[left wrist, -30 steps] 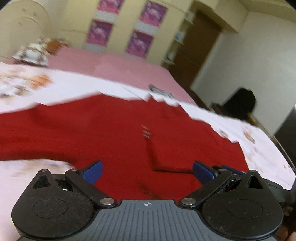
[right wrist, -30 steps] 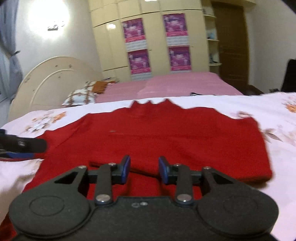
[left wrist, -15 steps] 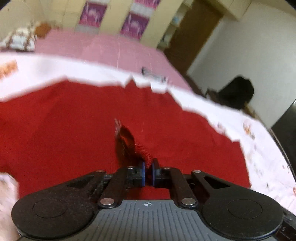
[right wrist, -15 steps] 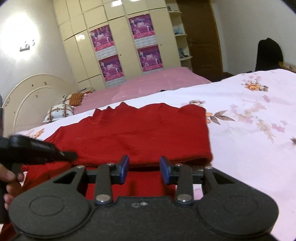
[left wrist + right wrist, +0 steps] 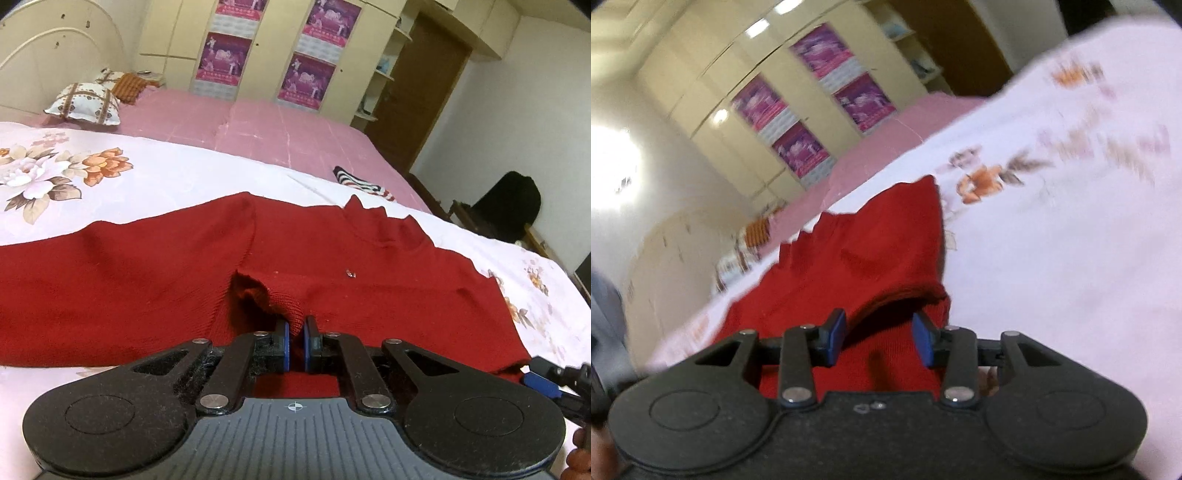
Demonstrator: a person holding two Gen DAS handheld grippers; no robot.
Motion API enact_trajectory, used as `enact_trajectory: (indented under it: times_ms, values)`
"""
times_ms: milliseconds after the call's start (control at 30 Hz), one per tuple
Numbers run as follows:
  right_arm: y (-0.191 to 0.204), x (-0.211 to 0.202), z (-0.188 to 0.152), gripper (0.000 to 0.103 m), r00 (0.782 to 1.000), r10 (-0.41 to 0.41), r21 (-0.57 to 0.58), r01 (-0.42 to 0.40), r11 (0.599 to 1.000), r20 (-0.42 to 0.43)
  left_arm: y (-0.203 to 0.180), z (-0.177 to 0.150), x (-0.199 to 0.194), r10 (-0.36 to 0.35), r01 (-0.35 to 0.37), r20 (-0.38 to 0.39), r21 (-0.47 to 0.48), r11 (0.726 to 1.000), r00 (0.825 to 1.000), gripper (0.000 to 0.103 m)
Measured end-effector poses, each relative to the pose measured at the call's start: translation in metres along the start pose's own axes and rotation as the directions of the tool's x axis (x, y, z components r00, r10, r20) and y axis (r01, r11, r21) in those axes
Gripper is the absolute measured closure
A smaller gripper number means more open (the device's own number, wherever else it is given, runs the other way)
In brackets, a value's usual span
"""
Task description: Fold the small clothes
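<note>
Black, blue-padded, the left gripper (image 5: 296, 341) has its two fingers drawn nearly together on a raised pinch of the red sweater (image 5: 351, 266), the ribbed knit puckering into a small dark fold just ahead of the pads. That sweater is a fine-ribbed knit with a scalloped collar edge, lying spread across a white bedsheet (image 5: 147, 177) printed with orange and pale flowers. Beyond the sheet runs a pink quilted cover (image 5: 258, 129) with a patterned pillow (image 5: 83, 101) by a cream curved headboard. In the blurred, tilted right wrist view, the right gripper (image 5: 879, 336) has its jaws parting, a folded edge of the sweater lying between the blue pads without being pressed by them. Glossy purple posters (image 5: 306, 75) hang on cream wardrobe doors.
</note>
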State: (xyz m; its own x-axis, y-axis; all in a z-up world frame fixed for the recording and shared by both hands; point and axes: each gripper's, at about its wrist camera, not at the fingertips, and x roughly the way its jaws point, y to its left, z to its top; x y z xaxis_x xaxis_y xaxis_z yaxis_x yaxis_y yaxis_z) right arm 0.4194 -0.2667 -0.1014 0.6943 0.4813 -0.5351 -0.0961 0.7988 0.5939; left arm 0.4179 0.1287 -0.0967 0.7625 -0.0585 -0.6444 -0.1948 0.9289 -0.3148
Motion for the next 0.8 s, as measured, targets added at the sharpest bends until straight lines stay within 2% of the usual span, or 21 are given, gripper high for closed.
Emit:
enact_trajectory:
  times_ms: [167, 233, 267, 300, 367, 467, 600, 800]
  values:
    - [-0.032, 0.023, 0.013, 0.062, 0.996, 0.079, 0.236, -0.066, 0.97, -0.045, 0.002, 0.0, 0.002, -0.001, 0.001, 0.021, -0.005, 1.0, 1.0, 0.096]
    - [-0.045, 0.028, 0.012, 0.071, 0.99, 0.137, 0.347, -0.118, 0.931, -0.031, 0.003, 0.0, 0.002, 0.001, -0.001, 0.019, -0.002, 1.0, 1.0, 0.096]
    - [-0.052, 0.03, 0.011, 0.089, 0.988, 0.156, 0.402, -0.136, 0.906, -0.017, 0.004, 0.0, 0.002, 0.005, -0.005, 0.022, 0.004, 1.0, 1.0, 0.096]
    - [-0.054, 0.03, 0.01, 0.094, 0.988, 0.152, 0.409, -0.133, 0.903, -0.014, 0.005, -0.001, 0.002, 0.013, -0.013, 0.02, 0.013, 1.0, 1.0, 0.096]
    - [-0.047, 0.031, 0.009, 0.097, 0.996, 0.074, 0.319, -0.056, 0.946, -0.043, 0.007, -0.006, 0.008, 0.027, -0.027, -0.009, 0.021, 0.999, 1.0, 0.096]
    - [-0.037, 0.032, 0.007, 0.096, 0.998, 0.04, 0.23, -0.028, 0.973, -0.05, 0.011, -0.014, 0.011, 0.028, -0.028, -0.02, 0.015, 0.999, 0.999, 0.096]
    - [-0.03, 0.032, 0.011, 0.096, 0.998, 0.018, 0.176, -0.008, 0.984, -0.056, 0.009, -0.016, 0.01, 0.034, -0.033, -0.014, 0.018, 0.999, 0.999, 0.096]
    - [-0.036, 0.032, 0.01, 0.098, 0.998, 0.027, 0.193, -0.015, 0.981, -0.062, 0.007, -0.017, 0.015, 0.052, -0.051, -0.044, 0.031, 0.998, 0.998, 0.096]
